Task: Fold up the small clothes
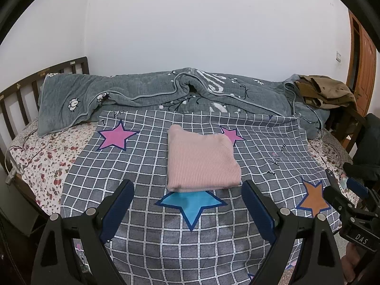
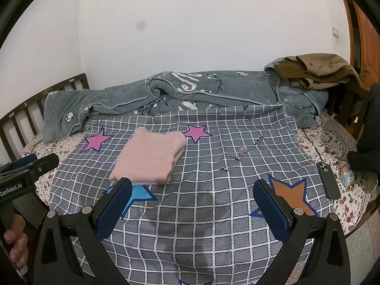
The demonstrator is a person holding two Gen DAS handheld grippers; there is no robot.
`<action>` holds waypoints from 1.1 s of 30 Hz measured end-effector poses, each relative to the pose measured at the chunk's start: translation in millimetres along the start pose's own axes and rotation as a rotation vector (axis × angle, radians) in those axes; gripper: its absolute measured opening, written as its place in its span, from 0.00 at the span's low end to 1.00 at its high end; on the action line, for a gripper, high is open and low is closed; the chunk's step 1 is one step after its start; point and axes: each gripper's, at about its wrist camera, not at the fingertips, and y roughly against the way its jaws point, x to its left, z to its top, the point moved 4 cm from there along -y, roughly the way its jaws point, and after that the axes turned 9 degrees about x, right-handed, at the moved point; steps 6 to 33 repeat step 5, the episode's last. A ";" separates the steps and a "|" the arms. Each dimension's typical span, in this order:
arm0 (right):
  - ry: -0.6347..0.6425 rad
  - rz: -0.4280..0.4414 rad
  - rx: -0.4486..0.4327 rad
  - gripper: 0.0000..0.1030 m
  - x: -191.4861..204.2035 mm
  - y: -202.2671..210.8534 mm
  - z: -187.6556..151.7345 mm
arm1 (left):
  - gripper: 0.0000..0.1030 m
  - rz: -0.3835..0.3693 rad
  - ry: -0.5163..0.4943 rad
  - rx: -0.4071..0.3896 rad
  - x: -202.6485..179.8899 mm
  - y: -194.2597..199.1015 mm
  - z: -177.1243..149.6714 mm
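The left gripper (image 1: 187,204) is hovering low over the checked sheet (image 1: 147,242), fingers spread and holding nothing, the folded pink sweater (image 1: 201,161) lying just beyond them; the right gripper (image 2: 192,201) is hovering alongside, fingers likewise spread, a phone (image 2: 329,180) lying at far right

Bed (image 2: 351,159) w/ checked sheet (image 2: 201,213) (stars), gray quilt (image 2: 166,92), phone (image 2: 329,180).
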 end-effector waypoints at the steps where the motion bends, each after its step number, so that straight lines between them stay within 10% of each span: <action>1: 0.000 0.000 0.000 0.97 0.4 -0.4 -0.1 | 0.89 0.000 0.000 0.000 -1.1 -0.1 0.0; 33: 0.003 0.003 0.000 0.97 2.9 -2.4 -2.0 | 0.89 0.004 0.002 -0.003 -0.2 -0.1 -0.4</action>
